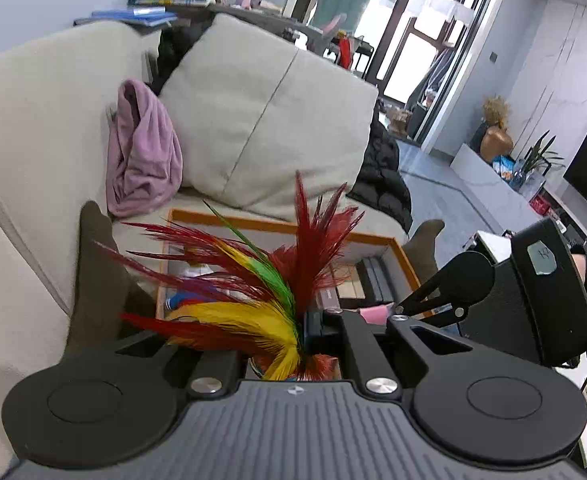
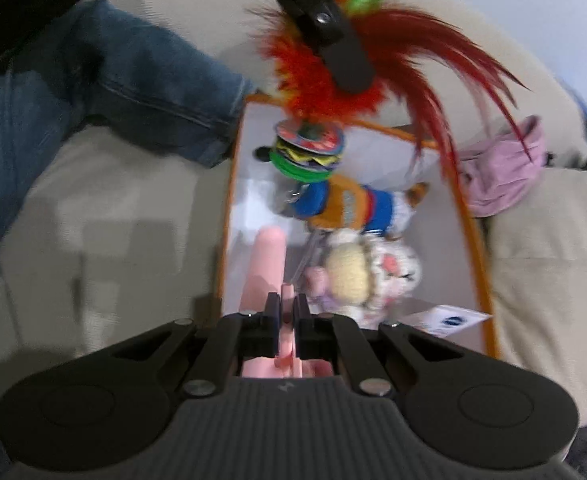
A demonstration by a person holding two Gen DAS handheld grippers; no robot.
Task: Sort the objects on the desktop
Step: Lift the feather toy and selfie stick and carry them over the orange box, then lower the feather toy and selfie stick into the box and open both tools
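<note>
My left gripper (image 1: 285,340) is shut on a feather shuttlecock (image 1: 269,280) with red, yellow and green feathers, held above an orange-rimmed box (image 1: 277,222) on the sofa. In the right wrist view the shuttlecock (image 2: 313,80) hangs over the box (image 2: 223,216), its disc base (image 2: 309,150) pointing down. My right gripper (image 2: 287,308) is shut on a pink object (image 2: 263,264) over the box's near left side. A blue and orange plush toy (image 2: 349,206) and a cream knitted doll (image 2: 367,276) lie in the box.
A beige sofa (image 1: 25,128) with cushions (image 1: 265,112) holds the box. A pink cloth (image 1: 141,152) lies on the seat behind it. A black jacket (image 1: 385,176) hangs on the sofa end. The person's jeans leg (image 2: 93,88) is left of the box.
</note>
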